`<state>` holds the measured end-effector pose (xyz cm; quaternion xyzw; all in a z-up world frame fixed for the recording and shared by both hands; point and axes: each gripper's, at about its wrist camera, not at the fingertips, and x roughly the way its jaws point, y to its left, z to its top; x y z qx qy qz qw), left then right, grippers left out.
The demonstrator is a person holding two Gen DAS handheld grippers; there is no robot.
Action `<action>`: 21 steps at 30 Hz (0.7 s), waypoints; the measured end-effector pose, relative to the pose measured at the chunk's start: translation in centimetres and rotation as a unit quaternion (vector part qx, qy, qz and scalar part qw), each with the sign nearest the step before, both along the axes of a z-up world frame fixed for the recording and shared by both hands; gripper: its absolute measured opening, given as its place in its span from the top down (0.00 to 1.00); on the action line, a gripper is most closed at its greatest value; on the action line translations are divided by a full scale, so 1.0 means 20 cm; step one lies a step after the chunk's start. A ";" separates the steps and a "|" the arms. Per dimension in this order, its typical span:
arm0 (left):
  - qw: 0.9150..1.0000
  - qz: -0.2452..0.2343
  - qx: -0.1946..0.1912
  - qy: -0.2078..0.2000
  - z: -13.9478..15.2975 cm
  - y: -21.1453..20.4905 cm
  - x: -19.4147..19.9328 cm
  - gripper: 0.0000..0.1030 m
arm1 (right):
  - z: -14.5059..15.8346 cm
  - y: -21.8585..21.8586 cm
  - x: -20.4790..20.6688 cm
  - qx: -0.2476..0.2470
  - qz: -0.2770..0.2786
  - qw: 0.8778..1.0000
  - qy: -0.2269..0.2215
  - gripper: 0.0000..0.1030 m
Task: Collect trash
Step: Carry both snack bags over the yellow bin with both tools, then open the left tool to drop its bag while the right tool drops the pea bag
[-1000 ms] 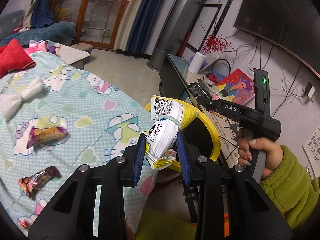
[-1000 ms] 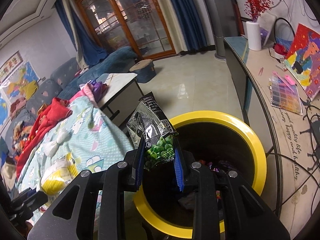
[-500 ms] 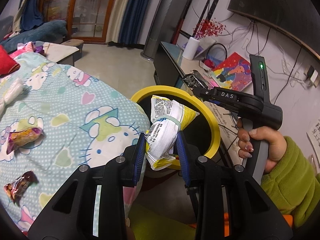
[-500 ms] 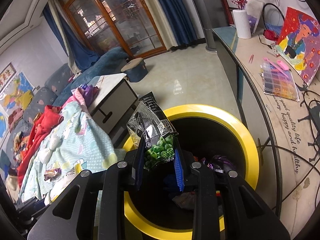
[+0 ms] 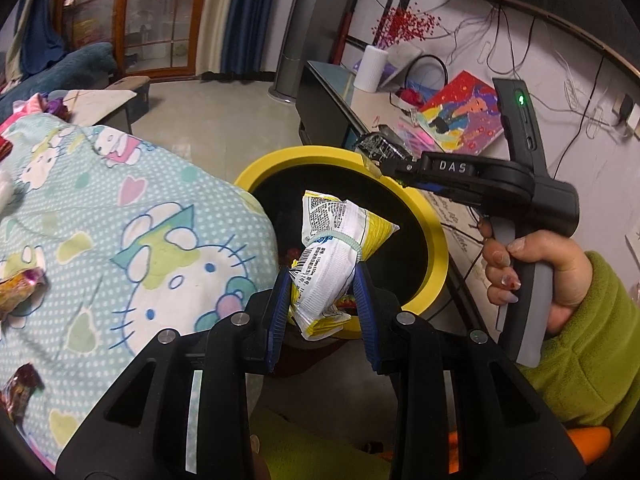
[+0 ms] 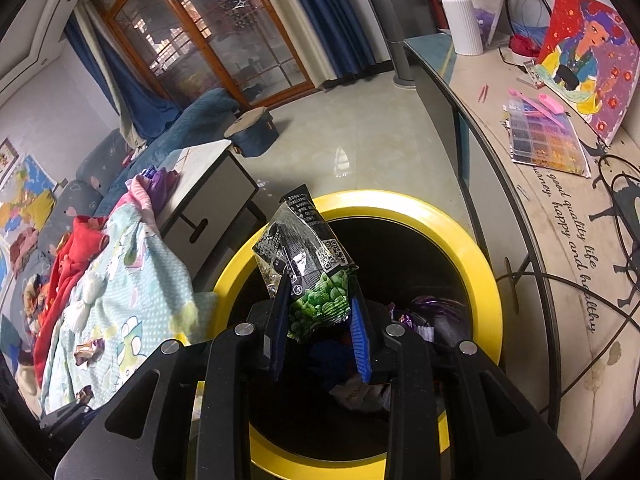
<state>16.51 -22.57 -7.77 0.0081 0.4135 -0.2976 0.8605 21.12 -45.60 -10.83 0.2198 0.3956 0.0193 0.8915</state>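
My left gripper [image 5: 322, 300] is shut on a white and yellow snack bag [image 5: 332, 256] tied with a band, held over the near edge of the yellow-rimmed black trash bin [image 5: 434, 236]. My right gripper [image 6: 320, 312] is shut on a black and green pea snack bag [image 6: 308, 264], held above the bin's opening; the bin's yellow rim [image 6: 486, 276] surrounds it. The right gripper also shows in the left wrist view [image 5: 376, 152] above the bin's far rim. Wrappers [image 6: 416, 320] lie inside the bin.
A Hello Kitty blanket [image 5: 120, 216] covers the surface left of the bin, with candy wrappers [image 5: 20, 288] on it. A low TV stand [image 6: 560, 184] with a painting and bead tray runs along the right. A small white table [image 6: 208, 184] stands behind.
Both grippers moved closer to the bin with their bags still held. The bin now looms larger under them; the blanket has slid left in the left wrist view.
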 end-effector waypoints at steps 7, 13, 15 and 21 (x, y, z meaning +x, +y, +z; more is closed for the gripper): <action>1.000 -0.014 0.015 0.006 -0.05 -0.06 0.04 0.76 | -0.02 -0.03 0.00 0.007 -0.005 1.000 0.005 0.73; 0.999 -0.024 0.016 0.019 -0.10 -0.09 0.06 0.73 | -0.05 -0.05 0.01 0.021 -0.007 1.000 0.015 0.64; 0.999 -0.021 0.016 0.020 -0.11 -0.09 0.07 0.68 | -0.05 -0.06 0.01 0.024 -0.010 1.000 0.016 0.60; 1.000 -0.006 -0.008 0.014 -0.07 -0.05 0.08 0.37 | -0.04 -0.09 0.00 0.018 -0.027 0.999 0.016 0.48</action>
